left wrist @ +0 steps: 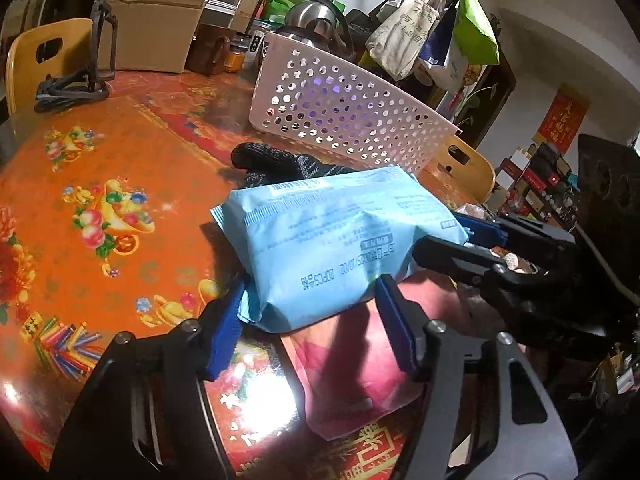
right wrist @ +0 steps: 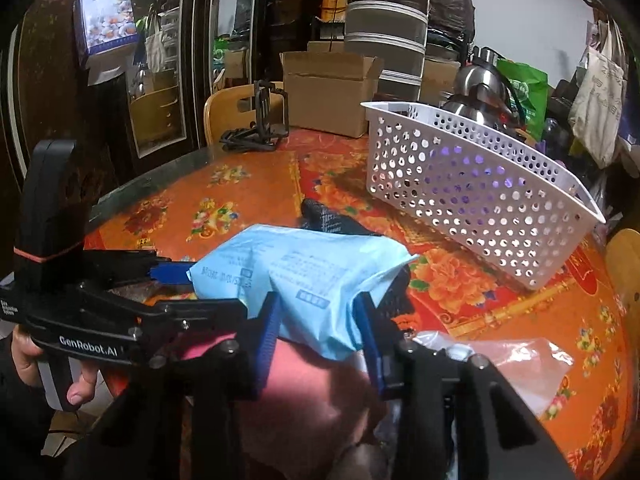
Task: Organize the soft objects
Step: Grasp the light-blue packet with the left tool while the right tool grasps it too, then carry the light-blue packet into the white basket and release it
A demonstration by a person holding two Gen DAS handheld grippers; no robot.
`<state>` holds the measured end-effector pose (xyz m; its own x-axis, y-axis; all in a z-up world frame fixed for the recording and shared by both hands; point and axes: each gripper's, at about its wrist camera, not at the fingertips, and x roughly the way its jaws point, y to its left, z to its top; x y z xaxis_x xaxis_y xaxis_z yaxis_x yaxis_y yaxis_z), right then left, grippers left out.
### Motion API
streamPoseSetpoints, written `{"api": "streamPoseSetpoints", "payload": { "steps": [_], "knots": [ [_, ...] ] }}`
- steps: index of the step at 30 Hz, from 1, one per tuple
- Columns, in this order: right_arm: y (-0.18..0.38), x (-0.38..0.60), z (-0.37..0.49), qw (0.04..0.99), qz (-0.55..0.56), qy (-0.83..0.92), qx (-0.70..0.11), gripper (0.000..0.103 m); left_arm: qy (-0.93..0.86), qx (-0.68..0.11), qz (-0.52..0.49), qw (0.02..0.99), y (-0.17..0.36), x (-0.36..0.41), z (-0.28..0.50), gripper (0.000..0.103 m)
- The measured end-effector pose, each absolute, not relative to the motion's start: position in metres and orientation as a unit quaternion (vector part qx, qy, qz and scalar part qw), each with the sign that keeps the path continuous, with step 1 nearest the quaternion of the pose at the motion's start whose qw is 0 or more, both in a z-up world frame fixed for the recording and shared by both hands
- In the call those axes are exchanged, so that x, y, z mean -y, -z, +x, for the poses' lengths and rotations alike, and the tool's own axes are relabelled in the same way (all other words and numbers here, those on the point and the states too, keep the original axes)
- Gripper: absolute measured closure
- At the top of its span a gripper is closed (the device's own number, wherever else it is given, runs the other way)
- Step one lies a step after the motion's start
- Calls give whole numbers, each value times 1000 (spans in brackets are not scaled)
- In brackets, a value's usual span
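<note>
Left wrist view: a light blue soft pack [left wrist: 336, 240] is seen held above the worktop [left wrist: 100, 184], over a pink pack [left wrist: 360, 360] that lies flat beneath it; the left claw [left wrist: 316, 320] is set astride the pack's near end, one blue pad at the crimped corner and the other against the underside edge, though whether both pads press cannot be told; the right claw [left wrist: 472, 240] is seen clamped on the pack's far right end; a black knitted glove [left wrist: 272, 164] lies just behind the pack, and the white perforated basket [left wrist: 340, 108] stands beyond it, tilted in this lens.

Right wrist view: the right claw [right wrist: 316, 328] is shown closed on the blue pack's [right wrist: 296, 272] end, the film puckered and creased between the pads; the left claw [right wrist: 176, 280] is seen at the pack's opposite end, a hand [right wrist: 52, 364] wrapped round its handle; the basket [right wrist: 472, 184] is near, to the right; a clear plastic bag [right wrist: 516, 360] lies on the worktop.

The pack is judged light, squashy and slick-filmed; it sags between supports, so a hold across the padded body is judged safer than one on the thin seal, which may slip or tear.
</note>
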<state>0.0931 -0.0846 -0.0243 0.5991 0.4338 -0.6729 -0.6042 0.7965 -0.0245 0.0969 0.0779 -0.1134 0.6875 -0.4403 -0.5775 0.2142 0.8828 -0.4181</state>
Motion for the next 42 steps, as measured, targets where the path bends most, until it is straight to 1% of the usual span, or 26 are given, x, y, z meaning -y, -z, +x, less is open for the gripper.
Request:
{"api": "streamPoseSetpoints", "payload": {
  "steps": [2,5,7,12,15,18,26,34,42],
  "knots": [
    [27,85,93,884,-130,-293,-339,72,182,-350,-166,904,113,-79,97,51],
    [30,88,93,883,-127,-297,-340,74,183,-347,-178,902,112,-84,97,55],
    [32,89,92,882,-126,-299,-342,75,184,-347,-183,901,112,-88,97,55],
    [33,90,91,881,-135,-298,-342,77,167,-344,-154,911,104,-81,95,56],
    [34,89,90,882,-136,-297,-340,78,157,-345,-141,915,102,-76,94,58],
    [33,87,87,885,-140,-293,-333,80,134,-343,-119,922,95,-66,89,62],
    [18,92,75,900,-135,-282,-304,85,106,-321,-80,938,77,-50,75,63],
    [-11,109,73,913,-118,-279,-273,86,100,-291,-55,950,41,-35,68,63],
    [-46,133,81,928,-112,-258,-246,86,111,-268,-28,957,-3,-6,80,63]
  ]
}}
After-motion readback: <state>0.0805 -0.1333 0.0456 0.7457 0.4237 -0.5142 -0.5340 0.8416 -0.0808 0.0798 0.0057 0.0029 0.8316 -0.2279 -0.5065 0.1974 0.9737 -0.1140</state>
